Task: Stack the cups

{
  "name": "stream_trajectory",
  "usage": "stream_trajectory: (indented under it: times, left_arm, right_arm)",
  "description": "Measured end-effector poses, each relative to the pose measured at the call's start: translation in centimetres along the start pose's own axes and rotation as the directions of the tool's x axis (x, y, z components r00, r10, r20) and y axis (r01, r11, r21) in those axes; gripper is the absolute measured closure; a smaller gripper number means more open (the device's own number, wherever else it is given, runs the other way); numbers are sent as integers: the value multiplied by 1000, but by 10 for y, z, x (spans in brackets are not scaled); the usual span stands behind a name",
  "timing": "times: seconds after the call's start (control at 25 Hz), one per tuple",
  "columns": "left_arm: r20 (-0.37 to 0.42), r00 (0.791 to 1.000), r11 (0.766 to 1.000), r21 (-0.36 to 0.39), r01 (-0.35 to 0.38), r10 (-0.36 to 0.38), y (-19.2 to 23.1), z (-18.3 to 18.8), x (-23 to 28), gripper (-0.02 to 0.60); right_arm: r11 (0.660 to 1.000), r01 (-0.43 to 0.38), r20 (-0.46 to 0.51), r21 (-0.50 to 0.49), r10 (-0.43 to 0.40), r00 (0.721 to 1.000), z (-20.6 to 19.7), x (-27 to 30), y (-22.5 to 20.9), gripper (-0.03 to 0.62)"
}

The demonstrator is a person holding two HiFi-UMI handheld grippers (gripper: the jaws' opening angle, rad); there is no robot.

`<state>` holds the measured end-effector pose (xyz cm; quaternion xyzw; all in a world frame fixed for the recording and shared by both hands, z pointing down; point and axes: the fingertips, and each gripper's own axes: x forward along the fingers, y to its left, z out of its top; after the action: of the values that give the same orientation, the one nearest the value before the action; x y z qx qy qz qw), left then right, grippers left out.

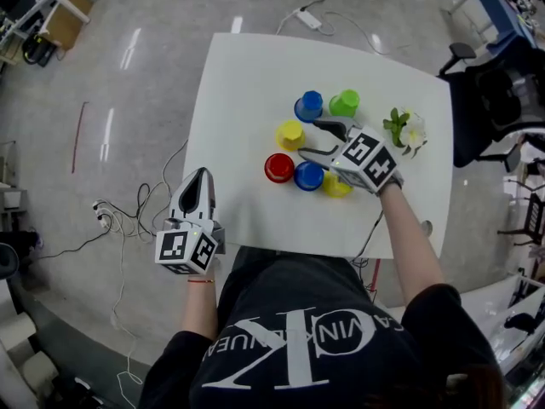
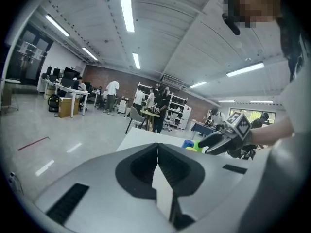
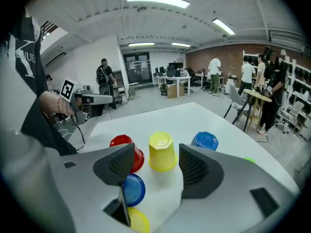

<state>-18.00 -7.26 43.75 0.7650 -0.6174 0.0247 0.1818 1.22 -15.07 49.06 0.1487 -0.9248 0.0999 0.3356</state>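
Note:
Six upturned cups stand on the white table (image 1: 238, 75): a blue cup (image 1: 309, 106), a green cup (image 1: 345, 102), a yellow cup (image 1: 290, 134), a red cup (image 1: 278, 167), a second blue cup (image 1: 308, 175) and a second yellow cup (image 1: 336, 187), partly hidden under my right gripper. My right gripper (image 1: 312, 141) hovers open over the cluster. In the right gripper view the yellow cup (image 3: 162, 152) stands just beyond the open tips, untouched, with the red cup (image 3: 127, 152) to its left and a blue cup (image 3: 205, 141) to its right. My left gripper (image 1: 201, 177) is shut and empty at the table's near left edge.
A small green-and-white flower decoration (image 1: 407, 129) sits on the table right of the cups. Cables (image 1: 128, 211) and a power strip (image 1: 308, 19) lie on the floor. Dark chairs (image 1: 498, 92) stand at the right. People stand at desks far off in the room.

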Motion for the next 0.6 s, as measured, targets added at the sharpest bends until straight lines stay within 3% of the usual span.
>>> stream_trajectory:
  times: [0.32,0.4,0.6]
  left_arm:
    - [-5,998,998,-22,-58,58,11,-8,-17,577]
    - [-2,998,998,-24,-64,64,13,-10,-20,577]
    - [13,998,998,-31,-56,56,17,-10,-18,577]
  right_arm:
    - [998,-49,-134,-45,43,990,-9,38,-8,303]
    - [998,-36,-123,-55,29,992,-5,38,-9,378]
    - [999,15,-37,-52,-17,999,15,7,-8,378]
